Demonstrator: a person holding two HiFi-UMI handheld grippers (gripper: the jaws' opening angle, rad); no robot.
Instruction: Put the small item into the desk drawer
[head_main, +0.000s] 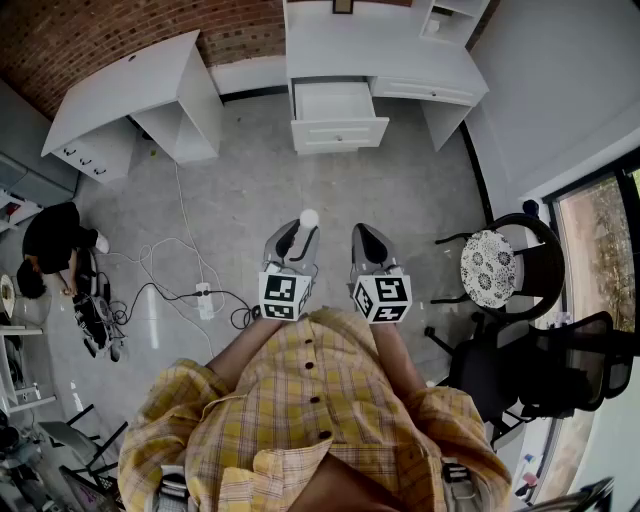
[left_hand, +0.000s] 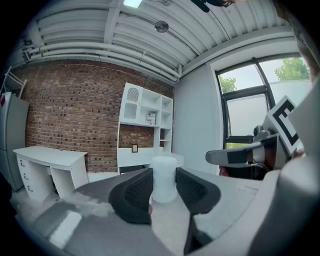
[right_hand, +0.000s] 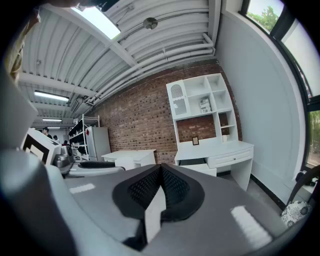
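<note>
The left gripper (head_main: 297, 232) has its jaws pinching the small item (left_hand: 164, 176), a little white cylinder; it stands upright between the two black ribbed pads (left_hand: 134, 192), touched on both sides, with its top poking up above them; in the head view it shows as a pale blob right at the tip of those jaws. The right gripper (right_hand: 160, 186) is just beside the left one, roughly level with it; its jaws are pressed together with nothing between them.

Both are held out in front of a person in a yellow plaid shirt (head_main: 310, 420), standing on a grey floor (head_main: 400, 190). Straight ahead of both pairs of jaws, well apart from them, is the white desk (head_main: 400, 50) with its drawer (head_main: 335, 100) pulled open; the drawer looks bare inside from the head view. In the left gripper view the desk sits directly behind the item; in the right gripper view it's beyond the jaws and off to the right, with a white shelf unit (right_hand: 200, 102) on top and a brick wall (right_hand: 140, 120) behind.

Off to the left of the jaws there's a second white desk (head_main: 130, 85); lower left, a power strip (head_main: 205, 300) with cables trailing over the floor; to the right, a chair with a patterned cushion (head_main: 488, 268) and a black office chair (head_main: 560, 365).
</note>
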